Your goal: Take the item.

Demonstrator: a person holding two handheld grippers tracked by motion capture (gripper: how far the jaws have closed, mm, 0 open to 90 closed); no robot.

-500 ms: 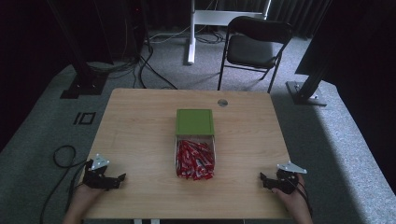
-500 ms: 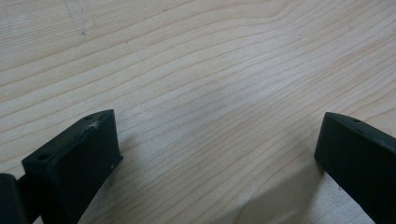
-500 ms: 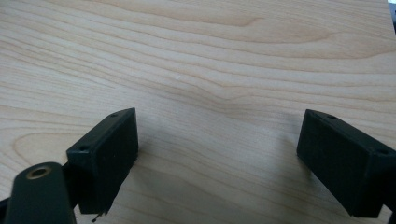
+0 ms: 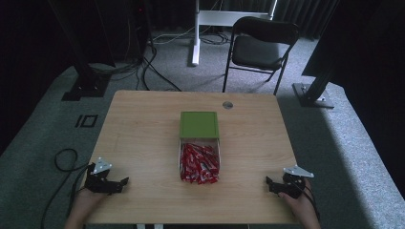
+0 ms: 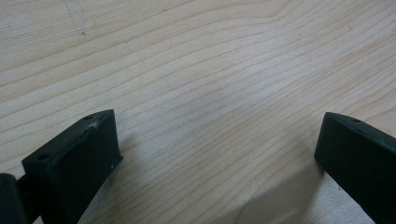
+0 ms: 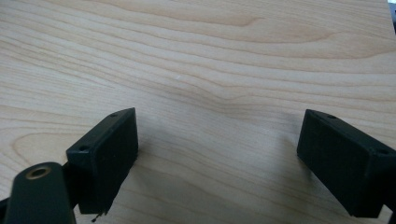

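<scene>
Both grippers (image 4: 125,182) (image 4: 267,182) open — nothing held.

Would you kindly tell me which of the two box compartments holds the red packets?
The clear compartment nearer the person holds the red packets; the far compartment is covered by a green lid.

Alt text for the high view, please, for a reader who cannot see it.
A clear box of red packets with a green square lid lying just behind it sits mid-way on a light wooden table. The left claw and right claw rest open at the near corners, touching nothing.
</scene>
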